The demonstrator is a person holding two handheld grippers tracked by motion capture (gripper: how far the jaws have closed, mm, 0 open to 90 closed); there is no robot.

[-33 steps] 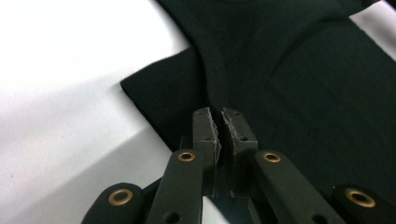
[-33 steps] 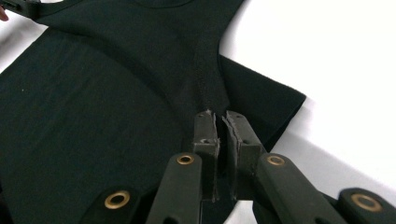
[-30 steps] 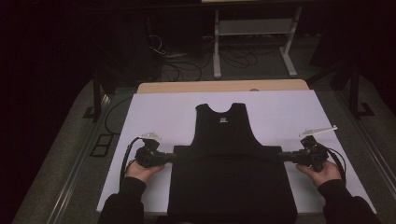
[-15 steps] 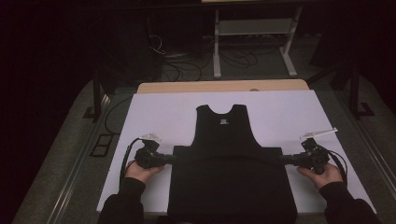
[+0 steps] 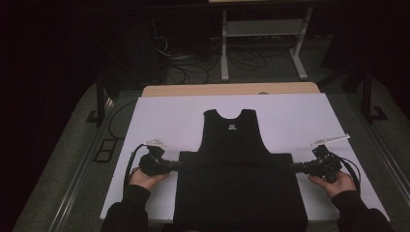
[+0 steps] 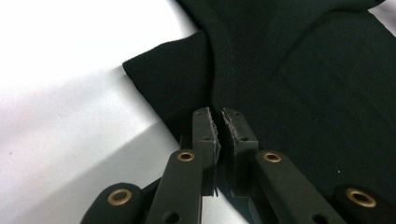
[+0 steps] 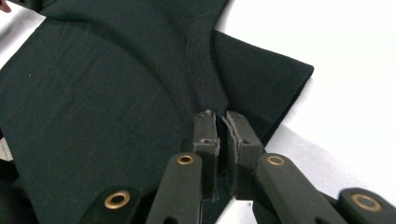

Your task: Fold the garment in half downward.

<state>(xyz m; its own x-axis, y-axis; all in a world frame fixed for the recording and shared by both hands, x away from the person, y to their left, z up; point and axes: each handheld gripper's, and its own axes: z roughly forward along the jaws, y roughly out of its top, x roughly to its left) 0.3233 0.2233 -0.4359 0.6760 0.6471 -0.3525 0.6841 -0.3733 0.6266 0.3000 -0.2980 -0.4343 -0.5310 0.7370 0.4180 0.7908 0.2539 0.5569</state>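
Note:
A black sleeveless top (image 5: 233,140) lies on the white sheet (image 5: 164,121), neck at the far end and its lower half folded up as a wide dark slab near me. My left gripper (image 5: 177,166) is shut on the garment's left edge; in the left gripper view the black top (image 6: 299,70) runs between the pads of the left gripper (image 6: 219,114). My right gripper (image 5: 293,167) is shut on the right edge. Along the seam of the black top (image 7: 107,74), the cloth is pinched in the right gripper (image 7: 220,116).
The white sheet covers a wooden table whose far edge (image 5: 193,90) shows. Beyond it stand a metal frame (image 5: 261,29) and loose cables (image 5: 193,67) on the dark floor. Bare sheet lies to both sides of the garment.

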